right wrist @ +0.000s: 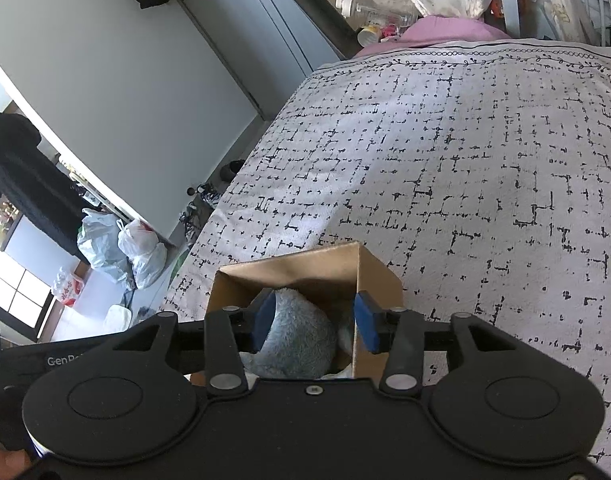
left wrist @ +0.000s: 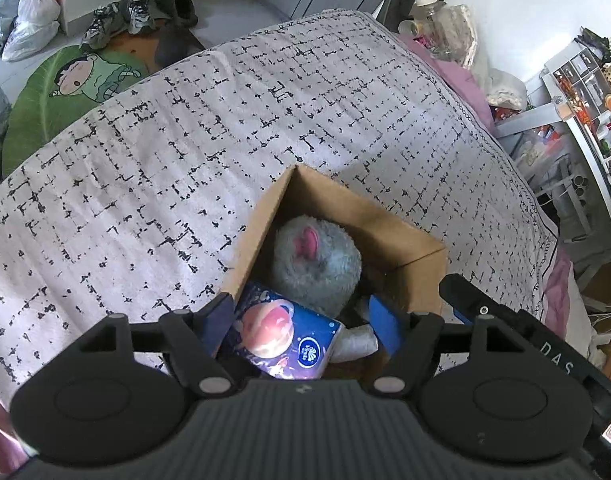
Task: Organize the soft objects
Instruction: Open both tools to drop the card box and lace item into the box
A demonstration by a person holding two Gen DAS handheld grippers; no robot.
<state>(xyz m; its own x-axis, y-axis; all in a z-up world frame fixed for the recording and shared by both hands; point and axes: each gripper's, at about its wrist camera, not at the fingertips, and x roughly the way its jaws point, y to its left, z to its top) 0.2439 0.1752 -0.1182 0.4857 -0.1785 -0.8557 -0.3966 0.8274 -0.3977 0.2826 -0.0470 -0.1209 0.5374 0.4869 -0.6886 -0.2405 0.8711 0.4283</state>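
Note:
An open cardboard box (left wrist: 405,240) stands on the bed. Inside it lie a grey plush toy (left wrist: 317,264) with a pink ear, a dark blue tissue pack (left wrist: 281,336) with a planet print, and something white (left wrist: 355,342). My left gripper (left wrist: 305,326) is open just above the box, its jaws either side of the tissue pack without squeezing it. In the right wrist view the box (right wrist: 289,268) and the plush toy (right wrist: 301,336) show again. My right gripper (right wrist: 315,322) is open, its jaws on either side of the plush toy at the box's mouth.
The bed carries a white cover with black dashes (left wrist: 225,128). A green cartoon rug (left wrist: 65,88), shoes (left wrist: 121,20) and plastic bags (left wrist: 29,20) lie on the floor beyond. Bottles and clutter (left wrist: 445,24) sit at the bed's far corner. Shelves (left wrist: 585,92) stand to the right.

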